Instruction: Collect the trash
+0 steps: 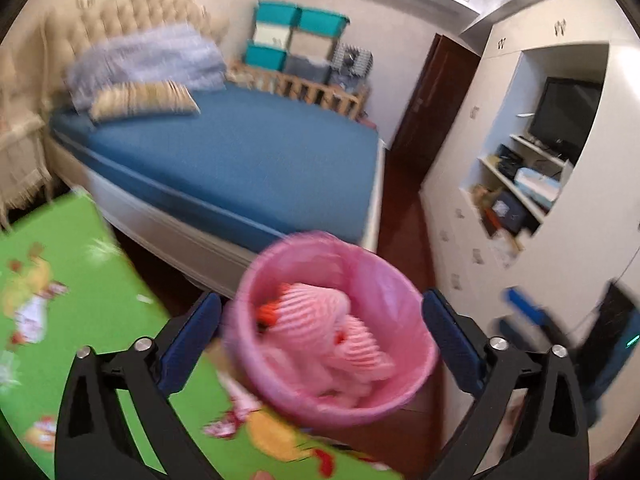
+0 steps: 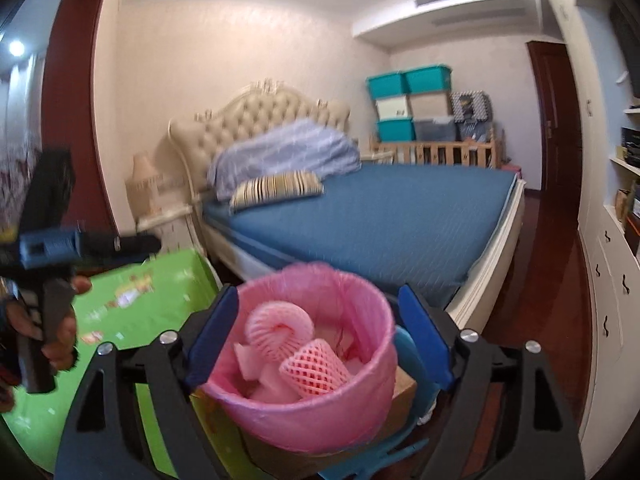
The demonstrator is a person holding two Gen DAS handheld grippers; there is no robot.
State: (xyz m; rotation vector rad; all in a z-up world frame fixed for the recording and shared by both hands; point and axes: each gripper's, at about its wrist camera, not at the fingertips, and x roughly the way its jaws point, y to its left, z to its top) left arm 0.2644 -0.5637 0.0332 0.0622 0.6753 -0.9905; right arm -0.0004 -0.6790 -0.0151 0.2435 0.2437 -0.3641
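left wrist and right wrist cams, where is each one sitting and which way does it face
Left wrist: rides the left gripper, angled down at the pink-lined bin between its open fingers; the right gripper shows at right.
Right wrist: rides the right gripper, facing the bin and the bed; a hand holding the left gripper shows at left.
Shared: bin, bed, green mat, teal boxes.
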